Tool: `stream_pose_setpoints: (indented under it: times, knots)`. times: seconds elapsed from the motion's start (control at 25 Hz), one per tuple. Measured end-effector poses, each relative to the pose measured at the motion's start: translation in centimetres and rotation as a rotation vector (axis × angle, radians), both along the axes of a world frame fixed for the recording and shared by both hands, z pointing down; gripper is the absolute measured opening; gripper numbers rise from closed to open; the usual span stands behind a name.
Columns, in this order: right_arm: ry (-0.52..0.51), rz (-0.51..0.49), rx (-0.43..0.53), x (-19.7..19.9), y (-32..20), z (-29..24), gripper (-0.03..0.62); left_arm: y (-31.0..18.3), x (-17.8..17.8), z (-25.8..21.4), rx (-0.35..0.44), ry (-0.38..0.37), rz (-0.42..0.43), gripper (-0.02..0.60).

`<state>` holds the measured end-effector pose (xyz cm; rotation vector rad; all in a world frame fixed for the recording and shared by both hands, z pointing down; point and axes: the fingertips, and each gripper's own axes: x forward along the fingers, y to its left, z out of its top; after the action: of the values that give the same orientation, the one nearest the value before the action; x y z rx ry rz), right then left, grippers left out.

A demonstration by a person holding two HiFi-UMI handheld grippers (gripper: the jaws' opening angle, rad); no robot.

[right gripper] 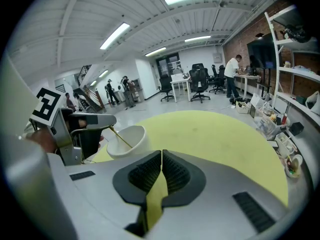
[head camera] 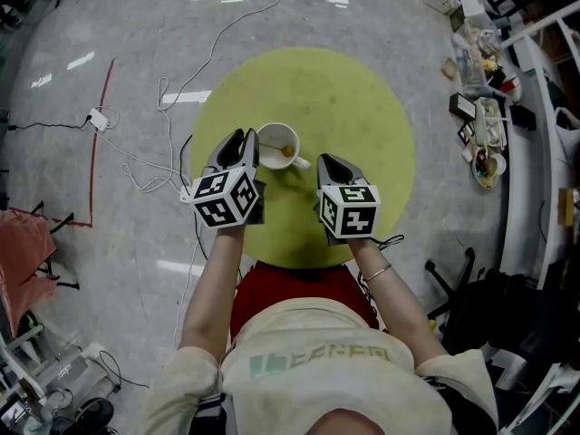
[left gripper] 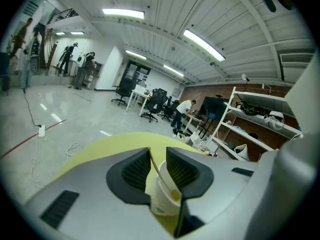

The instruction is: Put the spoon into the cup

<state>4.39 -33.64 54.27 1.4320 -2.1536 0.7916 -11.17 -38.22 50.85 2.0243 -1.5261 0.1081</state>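
A white cup (head camera: 275,138) stands near the middle of the round yellow-green table (head camera: 362,107). The spoon (head camera: 286,150) is inside it, bowl down in the cup and thin handle leaning out to the left. My left gripper (head camera: 246,143) is right beside the cup's left side. In the left gripper view its jaws (left gripper: 158,159) stand apart, and the spoon handle (left gripper: 161,175) runs between them, against the left jaw, down into the cup (left gripper: 161,201). My right gripper (head camera: 331,166) hovers just right of the cup, shut and empty (right gripper: 161,159). The right gripper view shows the cup (right gripper: 131,140) and spoon (right gripper: 120,137).
White cables and a power strip (head camera: 98,119) lie on the floor to the left. Cluttered shelves (head camera: 485,89) curve along the right. A chair base (head camera: 449,275) is near the table's right front. People and office chairs are far off in the room.
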Motion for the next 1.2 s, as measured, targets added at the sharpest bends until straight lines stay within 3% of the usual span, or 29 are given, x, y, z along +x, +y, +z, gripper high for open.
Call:
stream_pose_setpoints:
  times: [0.4,1.2]
  knots:
    - [0.000,0.013,0.001,0.2,0.4,0.0,0.037,1.0,-0.2,0.9,-0.032,0.003,-0.002,0.121]
    - [0.007,0.017,0.006,-0.1,3.6,-0.3,0.037,5.7,-0.8,1.9,-0.081,-0.027,-0.004,0.121]
